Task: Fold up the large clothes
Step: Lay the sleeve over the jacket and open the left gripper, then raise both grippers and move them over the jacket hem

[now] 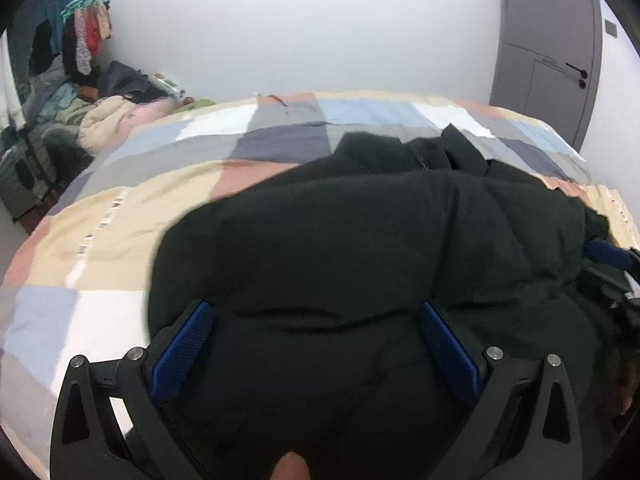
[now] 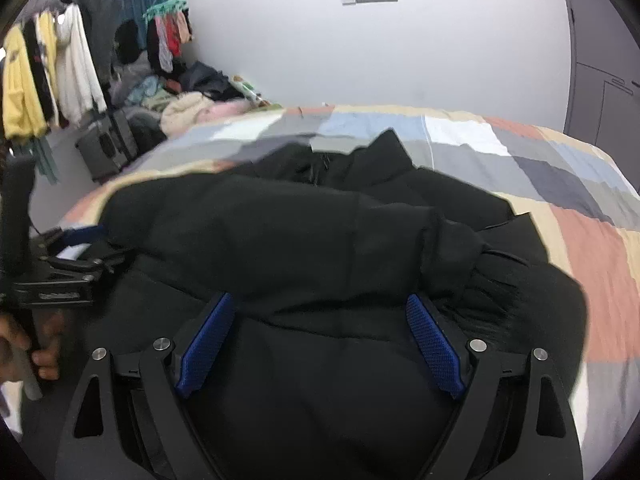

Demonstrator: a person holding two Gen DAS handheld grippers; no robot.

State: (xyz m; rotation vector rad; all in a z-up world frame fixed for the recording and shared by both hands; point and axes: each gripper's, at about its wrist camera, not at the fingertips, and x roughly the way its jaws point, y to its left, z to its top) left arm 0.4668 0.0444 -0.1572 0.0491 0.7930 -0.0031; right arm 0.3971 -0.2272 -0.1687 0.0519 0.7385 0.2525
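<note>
Garment: black padded jacket (image 1: 360, 248) is lying bunched on the patchwork bedcover (image 1: 120, 248), collar toward 12 o'clock.
Left gripper (image 1: 316, 316): is hanging over the jacket, jaws standing wide, gripping nothing.
Right gripper (image 2: 320, 312): is hovering likewise, jaws spread wide (nothing held).
Surroundings: hanging clothes (image 2: 48, 76) are showing at 10 o'clock.

The jacket (image 2: 320, 248) lies on the bed (image 2: 500, 148), with a clothes pile (image 2: 192, 108) beyond at ten o'clock.
</note>
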